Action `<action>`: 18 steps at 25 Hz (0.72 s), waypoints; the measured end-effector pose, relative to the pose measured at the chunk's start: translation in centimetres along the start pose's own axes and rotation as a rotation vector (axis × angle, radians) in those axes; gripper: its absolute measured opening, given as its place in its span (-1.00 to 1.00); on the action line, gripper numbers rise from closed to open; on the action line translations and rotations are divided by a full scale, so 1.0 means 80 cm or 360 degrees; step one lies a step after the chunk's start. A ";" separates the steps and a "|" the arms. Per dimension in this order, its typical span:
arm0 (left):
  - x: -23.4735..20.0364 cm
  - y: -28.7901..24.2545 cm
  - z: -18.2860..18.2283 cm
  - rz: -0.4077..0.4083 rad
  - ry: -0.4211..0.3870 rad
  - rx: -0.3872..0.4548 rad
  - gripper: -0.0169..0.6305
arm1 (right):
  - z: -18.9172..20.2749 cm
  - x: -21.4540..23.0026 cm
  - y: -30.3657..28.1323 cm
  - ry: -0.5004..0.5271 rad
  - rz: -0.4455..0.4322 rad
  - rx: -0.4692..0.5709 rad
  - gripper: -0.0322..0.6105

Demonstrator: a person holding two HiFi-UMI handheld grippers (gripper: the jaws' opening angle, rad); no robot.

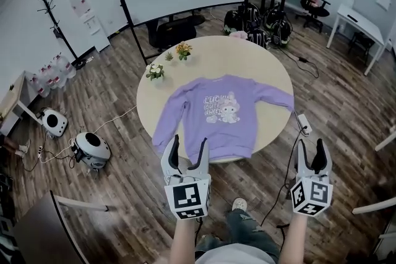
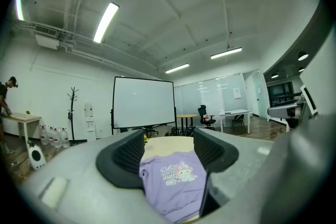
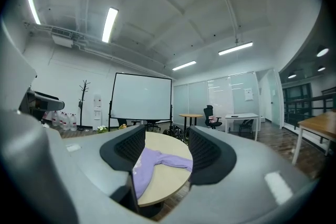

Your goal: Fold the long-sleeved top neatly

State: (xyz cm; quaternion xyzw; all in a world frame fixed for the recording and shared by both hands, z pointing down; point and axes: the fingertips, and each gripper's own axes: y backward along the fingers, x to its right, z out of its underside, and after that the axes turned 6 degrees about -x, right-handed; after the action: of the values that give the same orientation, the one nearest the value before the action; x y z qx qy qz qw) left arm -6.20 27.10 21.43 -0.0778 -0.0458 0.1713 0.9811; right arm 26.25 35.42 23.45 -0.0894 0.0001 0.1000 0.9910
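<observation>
The lilac long-sleeved cotton top (image 1: 223, 109) lies spread flat on the round beige table (image 1: 247, 55) at frame centre. The left gripper (image 1: 189, 150) hangs just below its hem and the right gripper (image 1: 311, 154) at lower right, well apart. Both have their jaws spread and hold nothing.

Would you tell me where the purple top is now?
In the head view, the purple top lies spread on the round table, hem at its near edge, with flower pots beyond it, leftward.

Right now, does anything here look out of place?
Nothing spilled or damaged. The purple top lies flat on the round table, only its sleeves uneven: one runs down beside the body, the other sticks out sideways.
</observation>
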 end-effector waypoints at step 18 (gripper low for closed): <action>0.067 -0.178 -0.021 -0.0057 -0.0006 -0.0056 0.02 | -0.004 0.088 -0.186 -0.0017 -0.0069 -0.0084 0.07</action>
State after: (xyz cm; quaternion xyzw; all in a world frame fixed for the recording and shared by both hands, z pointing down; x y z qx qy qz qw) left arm 3.68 15.47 22.51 -0.0940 -0.0519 0.1532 0.9824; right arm 36.10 22.44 25.61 -0.1150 -0.0098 0.0789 0.9902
